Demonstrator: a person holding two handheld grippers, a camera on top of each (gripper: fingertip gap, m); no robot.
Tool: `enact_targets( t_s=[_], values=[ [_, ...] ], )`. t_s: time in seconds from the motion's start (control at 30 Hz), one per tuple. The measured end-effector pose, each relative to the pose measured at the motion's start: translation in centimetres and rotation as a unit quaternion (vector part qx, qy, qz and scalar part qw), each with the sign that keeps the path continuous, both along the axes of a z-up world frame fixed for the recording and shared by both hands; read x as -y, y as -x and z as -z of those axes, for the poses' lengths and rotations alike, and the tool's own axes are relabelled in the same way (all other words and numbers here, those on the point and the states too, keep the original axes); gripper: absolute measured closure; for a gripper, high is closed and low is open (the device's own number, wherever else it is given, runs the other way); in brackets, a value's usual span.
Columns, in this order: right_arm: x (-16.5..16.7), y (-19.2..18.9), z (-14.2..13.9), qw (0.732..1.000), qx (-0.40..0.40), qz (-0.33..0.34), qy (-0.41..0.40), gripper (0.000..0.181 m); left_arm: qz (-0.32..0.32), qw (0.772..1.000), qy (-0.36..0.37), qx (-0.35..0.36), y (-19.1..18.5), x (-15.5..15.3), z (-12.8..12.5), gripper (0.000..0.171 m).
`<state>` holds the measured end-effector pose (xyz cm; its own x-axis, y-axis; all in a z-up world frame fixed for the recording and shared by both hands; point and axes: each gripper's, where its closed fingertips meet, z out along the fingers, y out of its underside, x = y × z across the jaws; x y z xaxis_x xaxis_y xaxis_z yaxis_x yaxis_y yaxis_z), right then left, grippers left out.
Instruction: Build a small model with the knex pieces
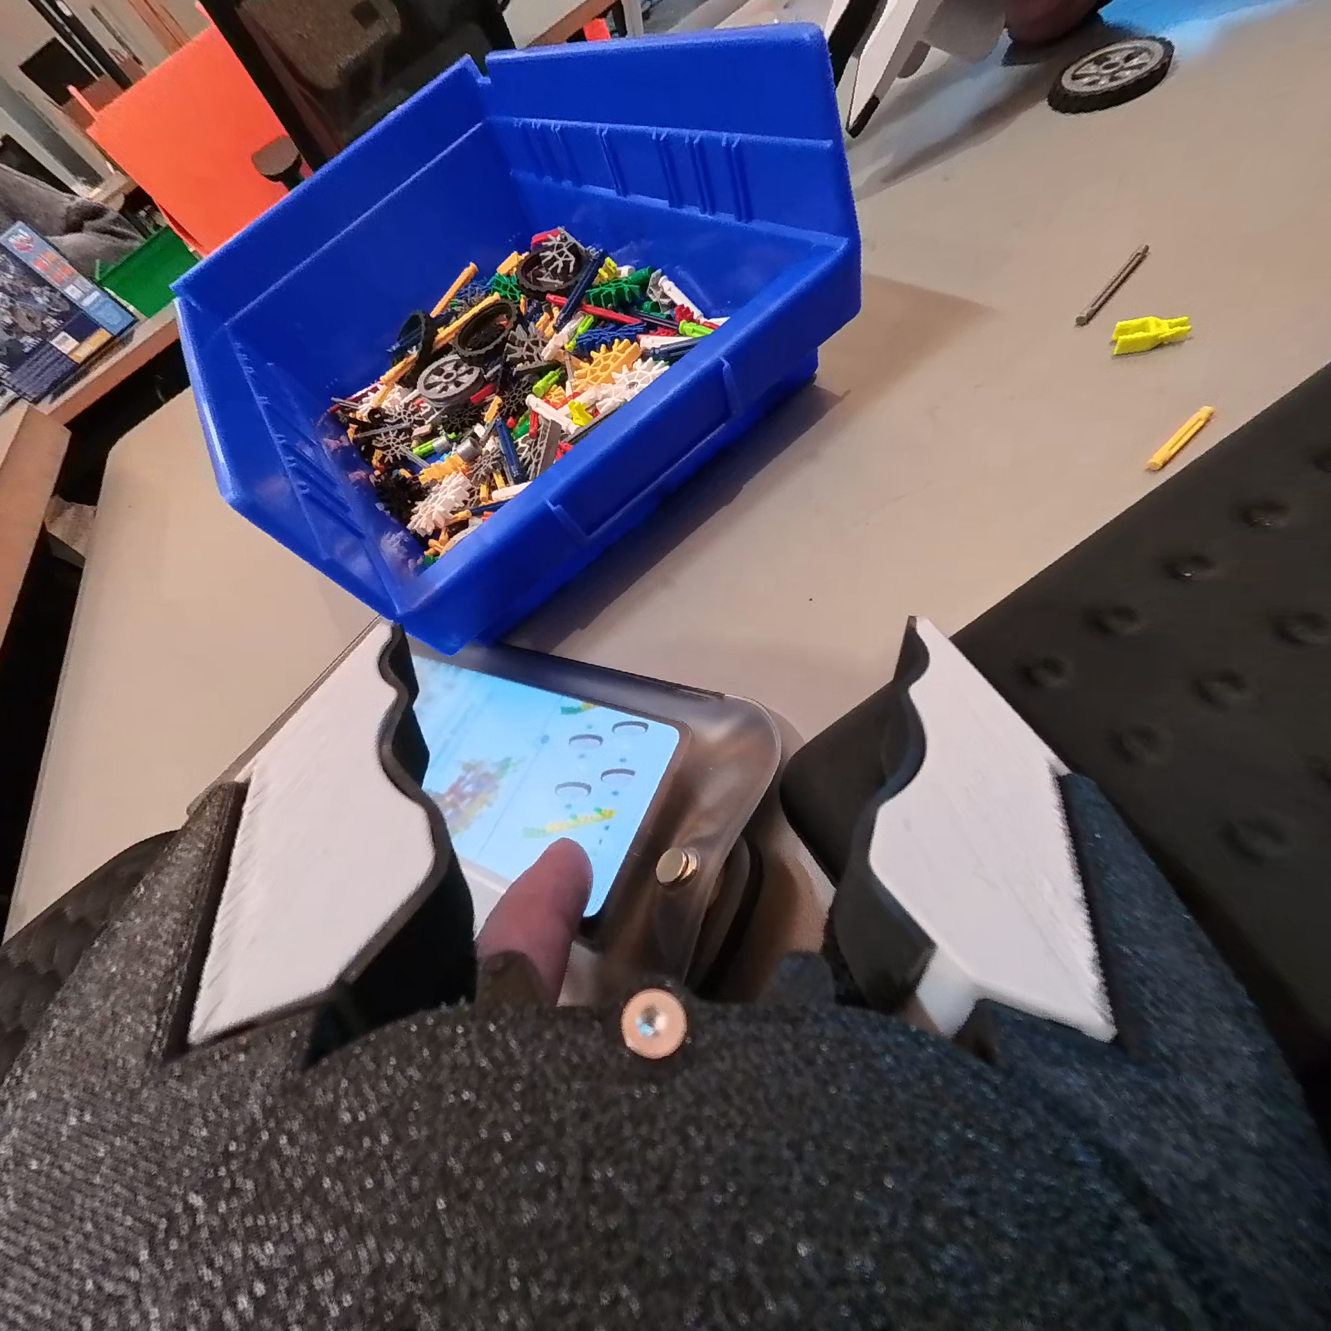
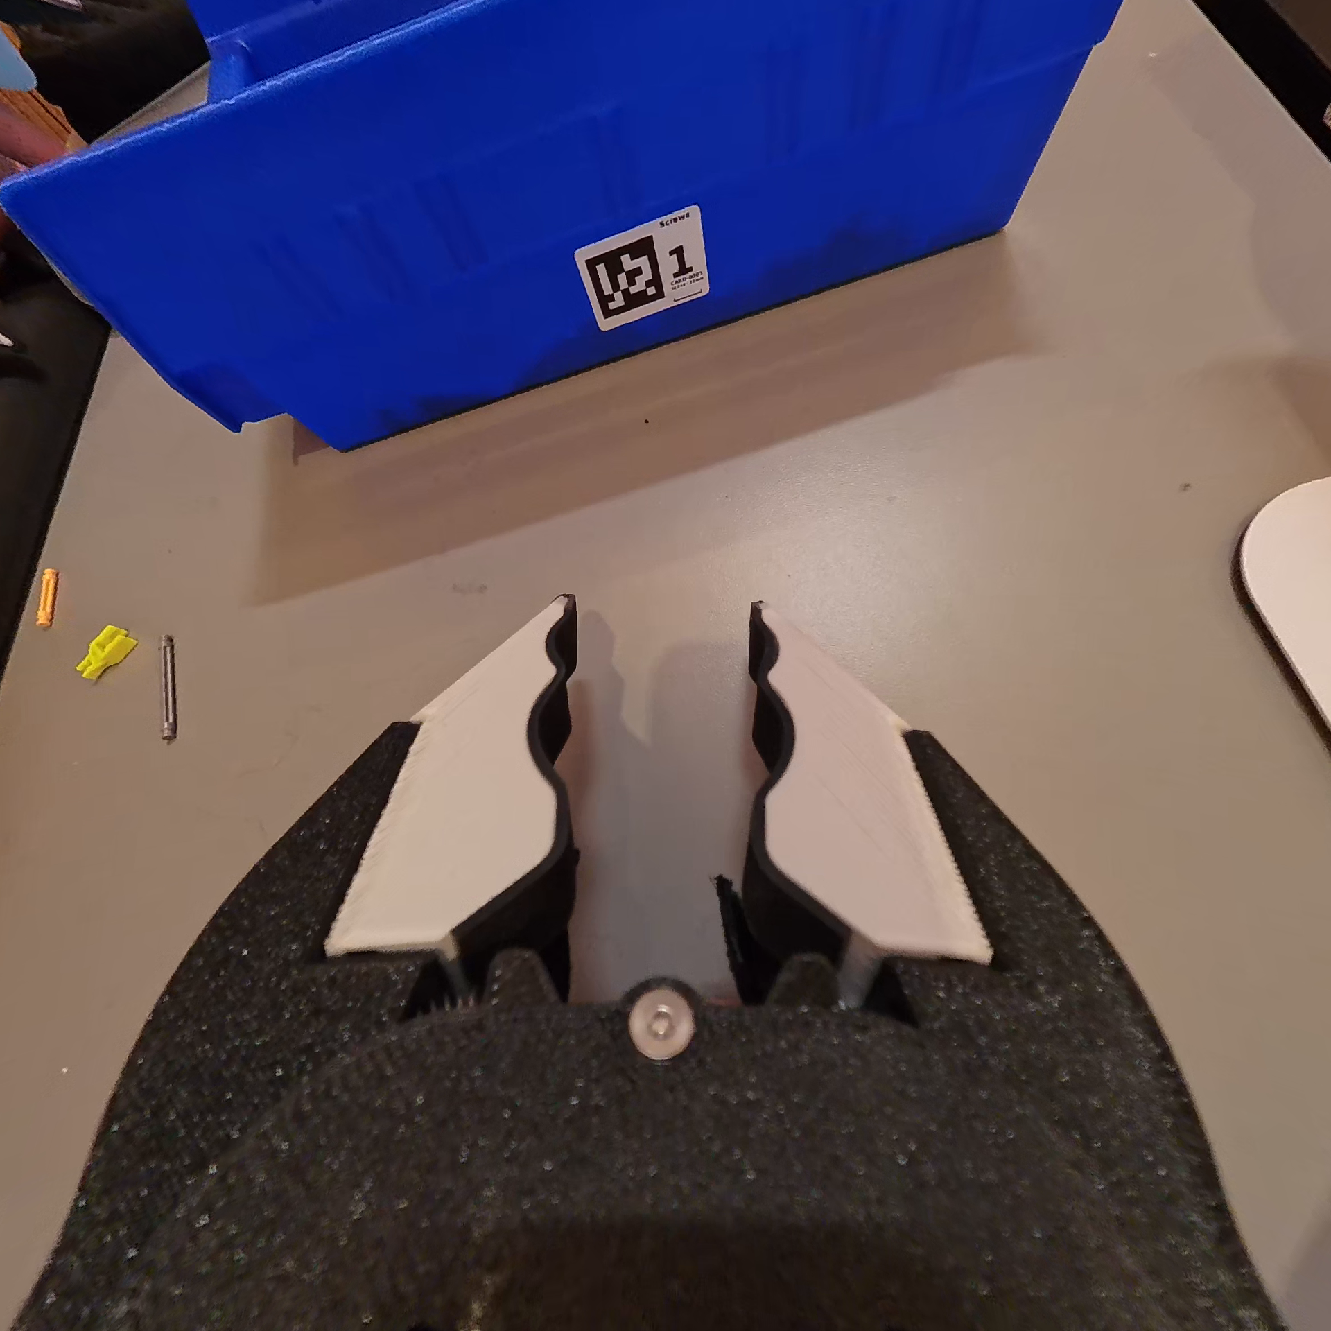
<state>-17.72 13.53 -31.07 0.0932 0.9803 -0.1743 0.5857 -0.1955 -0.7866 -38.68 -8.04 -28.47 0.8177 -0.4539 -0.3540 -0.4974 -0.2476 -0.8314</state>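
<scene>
Jaws of the left gripper [image 1: 652, 634] stand wide and empty over a cased screen [image 1: 576, 763] touched by a finger [image 1: 547, 886], blue bin [image 1: 648, 180] just ahead; right gripper [image 2: 662, 605] likewise parted, empty, facing the bin's labelled wall [image 2: 641, 268].

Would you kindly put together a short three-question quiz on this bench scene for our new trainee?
1. True or false: the left gripper is shut on the yellow connector.
2. What touches the lit screen under the left gripper? A) a fingertip B) a grey rod C) a wheel
3. Fill in: the blue bin holds a jumble of mixed-colour building ____.

Key
1. False: it is open, and the connector lies apart on the table near the grey rod and the yellow-orange rod.
2. A: a fingertip.
3. Pieces. The right gripper, also open, faces the bin's labelled wall.
</scene>
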Motion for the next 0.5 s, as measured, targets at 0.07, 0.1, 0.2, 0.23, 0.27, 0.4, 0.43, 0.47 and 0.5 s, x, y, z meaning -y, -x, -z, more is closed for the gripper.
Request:
enact_targets(
  t_s=[0.07, 0.1, 0.2, 0.23, 0.27, 0.4, 0.43, 0.47, 0.5],
  values=[
    [0.00, 0.01, 0.00, 1.000, 0.000, 0.000, 0.000, 0.133, -0.001, 1.000, 0.004, 0.002, 0.02, -0.02, 0.07, 0.043],
    [0.01, 0.01, 0.01, 1.000, 0.000, 0.000, 0.001, 0.133, -0.001, 1.000, 0.009, 0.003, 0.03, -0.04, 0.15, 0.042],
    [0.01, 0.01, 0.00, 1.000, 0.000, 0.000, 0.000, 0.133, 0.002, 1.000, 0.013, 0.005, 0.00, -0.08, 0.21, 0.042],
    [0.01, 0.01, 0.00, 1.000, 0.000, 0.000, 0.001, 0.133, 0.002, 1.000, 0.010, 0.005, -0.01, -0.06, 0.15, 0.042],
    [0.02, 0.00, -0.02, 1.000, -0.001, 0.000, 0.001, 0.133, 0.002, 1.000, 0.002, 0.004, 0.03, -0.05, -0.04, 0.041],
    [0.01, 0.01, -0.03, 1.000, -0.001, -0.001, 0.002, 0.133, -0.001, 1.000, -0.008, 0.000, 0.06, -0.01, -0.21, 0.040],
    [0.02, 0.01, -0.03, 1.000, -0.001, -0.001, 0.002, 0.133, 0.001, 1.000, -0.001, 0.001, 0.03, -0.04, -0.08, 0.041],
    [0.03, 0.02, -0.04, 1.000, -0.001, -0.001, 0.002, 0.133, 0.002, 1.000, 0.009, 0.004, 0.02, -0.09, 0.10, 0.041],
    [0.03, 0.02, -0.04, 1.000, -0.002, -0.001, 0.002, 0.133, 0.003, 1.000, 0.019, 0.005, 0.00, -0.13, 0.30, 0.041]
  ],
)
